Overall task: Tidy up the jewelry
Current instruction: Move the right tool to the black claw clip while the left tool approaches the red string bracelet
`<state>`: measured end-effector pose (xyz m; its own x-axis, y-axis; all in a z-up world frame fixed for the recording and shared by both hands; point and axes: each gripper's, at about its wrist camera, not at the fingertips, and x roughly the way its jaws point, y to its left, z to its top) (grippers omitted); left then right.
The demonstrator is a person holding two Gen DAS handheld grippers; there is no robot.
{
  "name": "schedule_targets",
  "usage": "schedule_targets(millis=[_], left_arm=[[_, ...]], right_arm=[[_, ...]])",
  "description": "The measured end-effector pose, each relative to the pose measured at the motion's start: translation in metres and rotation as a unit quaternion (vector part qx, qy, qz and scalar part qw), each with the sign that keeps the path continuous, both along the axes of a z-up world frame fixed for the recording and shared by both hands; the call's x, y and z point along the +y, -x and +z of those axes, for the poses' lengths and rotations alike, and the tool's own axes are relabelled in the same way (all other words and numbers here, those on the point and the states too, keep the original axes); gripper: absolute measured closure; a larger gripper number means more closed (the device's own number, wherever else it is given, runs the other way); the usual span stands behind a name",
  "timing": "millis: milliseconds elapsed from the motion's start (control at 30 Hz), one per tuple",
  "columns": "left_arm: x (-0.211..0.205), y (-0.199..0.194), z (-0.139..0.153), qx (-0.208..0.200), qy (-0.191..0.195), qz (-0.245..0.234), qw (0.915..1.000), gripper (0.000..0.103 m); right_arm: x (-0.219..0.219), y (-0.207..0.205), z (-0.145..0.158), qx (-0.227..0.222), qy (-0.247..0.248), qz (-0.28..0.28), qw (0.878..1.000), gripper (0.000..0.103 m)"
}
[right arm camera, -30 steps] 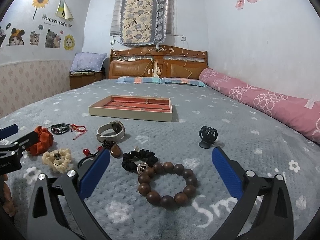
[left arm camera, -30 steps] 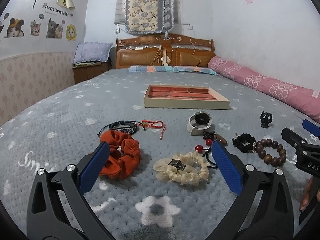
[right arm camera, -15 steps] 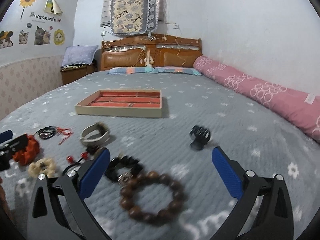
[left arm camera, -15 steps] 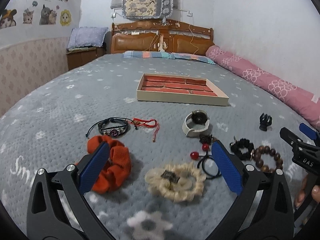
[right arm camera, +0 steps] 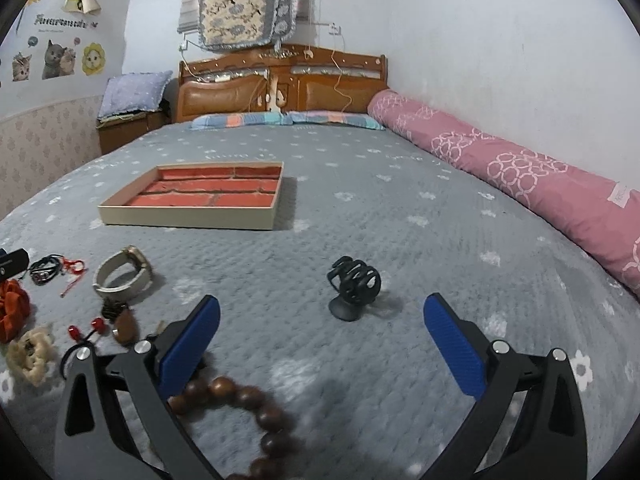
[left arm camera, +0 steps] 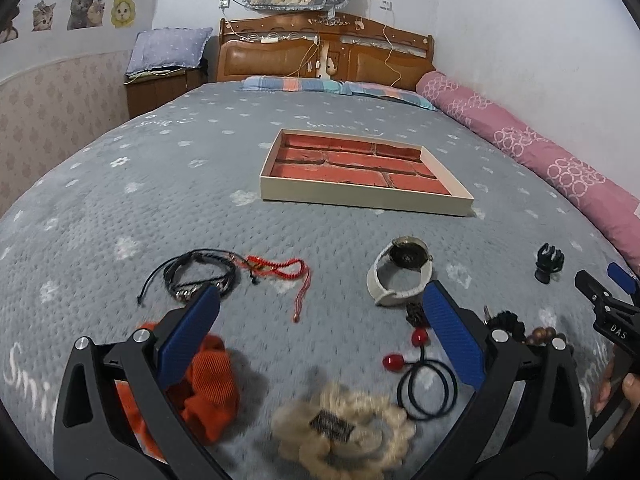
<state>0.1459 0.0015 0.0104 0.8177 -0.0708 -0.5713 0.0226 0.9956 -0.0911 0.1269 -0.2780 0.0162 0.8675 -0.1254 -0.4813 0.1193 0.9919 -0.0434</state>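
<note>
Both claws are spread wide and carry nothing. The left claw [left arm camera: 320,328] hangs low over the near clutter on the bed [left arm camera: 120,208]; the right claw [right arm camera: 322,330] hangs over bare blanket just short of the hair clip [right arm camera: 354,286], at centre frame in the right view.

The tray [left arm camera: 362,170], upper centre in the left view, holds nothing visible; no piece has been sorted yet. It sits well apart from the jewelry, further up the bed, so each item needs a carry.

Items in the left view:
- Black cords [left arm camera: 196,276] and red cord [left arm camera: 280,276], centre left, touching at their ends.
- Watch [left arm camera: 402,274], right of centre, standing on its strap edge.
- Orange scrunchie [left arm camera: 208,384], lower left, partly under the left finger.
- Cream scrunchie [left arm camera: 344,428], bottom centre, between the fingers.
- Black hair tie with red balls [left arm camera: 420,372], just beside the right finger.
- Bead bracelet [right arm camera: 248,408], lower left in the right view, partly under that claw's left finger.

Judgement: the wide spread suits a first pick. The left claw frames the cream scrunchie and cords; the right claw lines up on the clip. The touching cords risk lifting together.
</note>
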Motion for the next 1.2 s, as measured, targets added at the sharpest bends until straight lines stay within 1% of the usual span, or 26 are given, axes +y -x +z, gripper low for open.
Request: schedule_targets(millis=[100, 167, 300, 400, 467, 567, 667, 767, 800, 933, 1000, 1100, 1200], left_arm=[[-0.002, -0.015, -0.004, 0.011, 0.002, -0.002, 0.9999, 0.005], [-0.004, -0.029, -0.01, 0.025, 0.001, -0.003, 0.9997, 0.005], [-0.002, -0.05, -0.016, 0.04, -0.011, 0.007, 0.9991, 0.005], [0.005, -0.062, -0.02, 0.052, 0.002, 0.01, 0.9986, 0.005], [0.008, -0.073, -0.025, 0.068, 0.015, 0.01, 0.9976, 0.005], [0.009, -0.081, -0.034, 0.082, 0.011, 0.013, 0.9964, 0.005], [0.014, -0.089, -0.043, 0.102, 0.022, 0.011, 0.9945, 0.006], [0.019, -0.093, -0.047, 0.108, 0.023, 0.021, 0.9937, 0.006], [0.019, -0.096, -0.05, 0.112, 0.018, 0.027, 0.9932, 0.007], [0.021, -0.105, -0.058, 0.135, 0.021, 0.028, 0.9902, 0.027], [0.022, -0.107, -0.058, 0.135, 0.022, 0.033, 0.9901, 0.032], [0.019, -0.104, -0.054, 0.119, 0.007, 0.037, 0.9922, 0.032], [0.015, -0.104, -0.054, 0.117, -0.005, 0.035, 0.9925, 0.032]], right_arm=[[-0.006, -0.016, -0.003, 0.011, 0.007, -0.01, 1.0, 0.004], [-0.01, -0.025, -0.005, 0.017, 0.007, -0.014, 1.0, 0.004], [-0.024, -0.043, -0.011, 0.028, -0.005, -0.027, 0.999, 0.004], [-0.036, -0.057, -0.017, 0.04, -0.017, -0.035, 0.998, 0.004], [-0.041, -0.063, -0.021, 0.045, -0.024, -0.039, 0.998, 0.004], [-0.046, -0.072, -0.027, 0.055, -0.033, -0.041, 0.997, 0.004], [-0.048, -0.08, -0.031, 0.062, -0.037, -0.04, 0.997, 0.004], [-0.048, -0.085, -0.034, 0.072, -0.033, -0.042, 0.996, 0.004], [-0.048, -0.086, -0.035, 0.074, -0.033, -0.041, 0.996, 0.004], [-0.047, -0.09, -0.038, 0.082, -0.033, -0.042, 0.995, 0.004], [-0.047, -0.091, -0.039, 0.084, -0.034, -0.041, 0.995, 0.004], [-0.047, -0.09, -0.038, 0.079, -0.035, -0.04, 0.995, 0.004], [-0.047, -0.09, -0.039, 0.08, -0.036, -0.039, 0.995, 0.004]])
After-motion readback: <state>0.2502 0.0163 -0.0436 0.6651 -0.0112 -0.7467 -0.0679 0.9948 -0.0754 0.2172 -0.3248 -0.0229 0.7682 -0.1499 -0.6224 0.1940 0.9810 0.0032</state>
